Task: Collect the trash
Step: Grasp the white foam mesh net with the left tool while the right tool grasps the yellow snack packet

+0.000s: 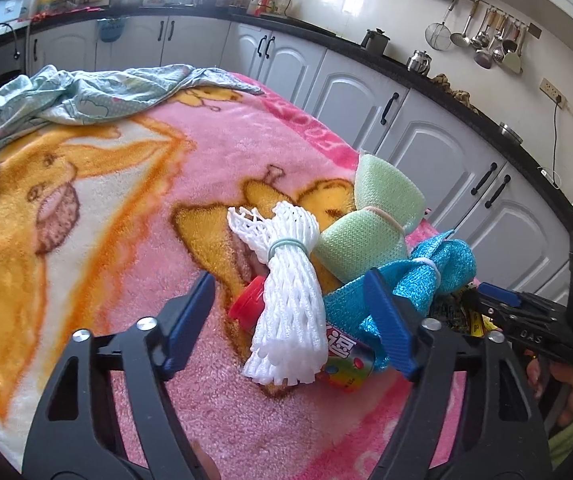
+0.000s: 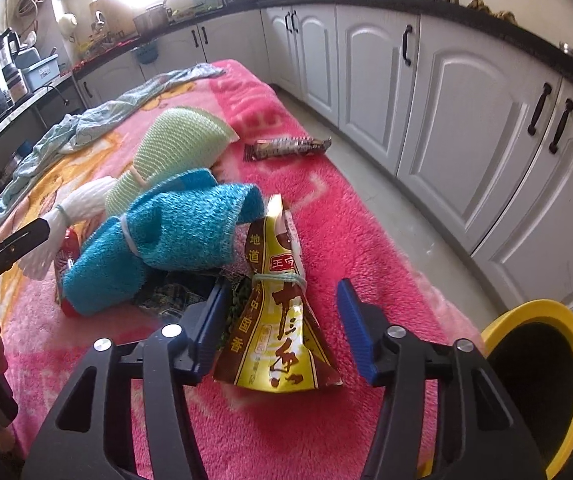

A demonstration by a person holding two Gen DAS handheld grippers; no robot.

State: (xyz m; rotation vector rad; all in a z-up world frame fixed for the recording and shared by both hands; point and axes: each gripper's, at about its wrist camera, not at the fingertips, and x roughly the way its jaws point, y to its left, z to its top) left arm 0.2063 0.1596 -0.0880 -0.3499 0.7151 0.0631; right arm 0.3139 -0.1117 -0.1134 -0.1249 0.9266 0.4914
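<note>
A pile of trash lies on a pink blanket [image 1: 126, 208]. My left gripper [image 1: 290, 320] is open, its jaws on either side of a white foam net bundle [image 1: 290, 320] that lies over a small bottle with a red cap [image 1: 248, 304]. A blue mesh bundle [image 1: 418, 280] and a green mesh bundle [image 1: 366, 220] lie just beyond. My right gripper [image 2: 282, 332] is open around a yellow-brown snack packet [image 2: 278, 328] tied with a band. The blue bundle also shows in the right wrist view [image 2: 166, 240], with the green bundle [image 2: 174, 148] behind it. A brown wrapper [image 2: 286, 147] lies farther back.
A yellow-rimmed bin [image 2: 542, 384] stands on the floor at the blanket's right edge. A crumpled light-blue cloth [image 1: 78, 92] lies at the far end. White kitchen cabinets [image 2: 466, 120] run along the right side across a strip of floor.
</note>
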